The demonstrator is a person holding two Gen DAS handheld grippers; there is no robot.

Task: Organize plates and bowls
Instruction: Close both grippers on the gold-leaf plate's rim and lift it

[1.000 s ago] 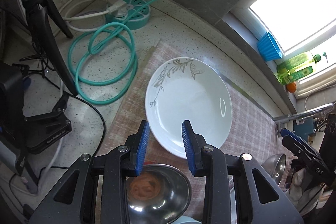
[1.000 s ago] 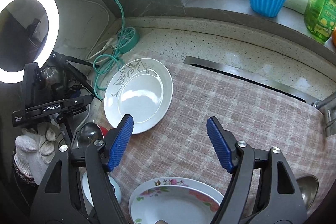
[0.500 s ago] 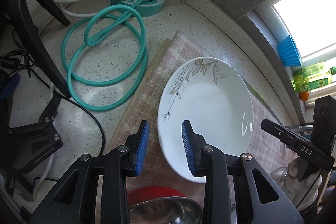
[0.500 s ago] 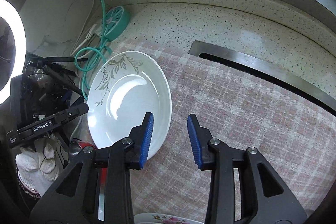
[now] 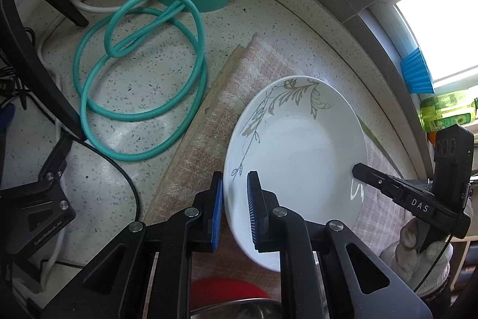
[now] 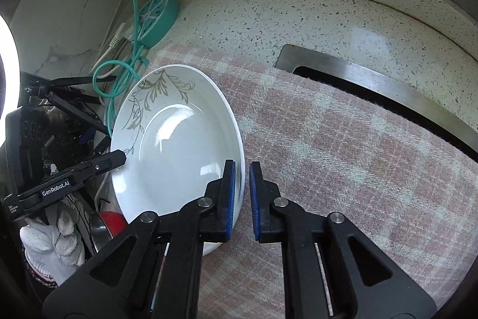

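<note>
On pink checked cloth [image 6: 343,157]: white leaf-patterned shallow plate [image 5: 298,151]. Left gripper [image 5: 234,205] and right gripper [image 6: 242,193] just closed, pinching opposite rims. Lift level, both sides together; glazed rim likely slippery.

Both grippers [image 5: 234,205] [image 6: 242,193] are black with blue ribbed pads [image 5: 217,211] and round silver screws. Each hand [image 6: 52,244] wears a white knit glove.

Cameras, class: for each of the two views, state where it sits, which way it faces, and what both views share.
Left wrist: on the left claw, looking steeply down at the leaf-patterned plate; its blue fingers straddle the rim.
Right wrist: on the right claw, looking down at the opposite rim and the checked cloth.
Shared: the plate, the teal cable, each other's claw.
</note>
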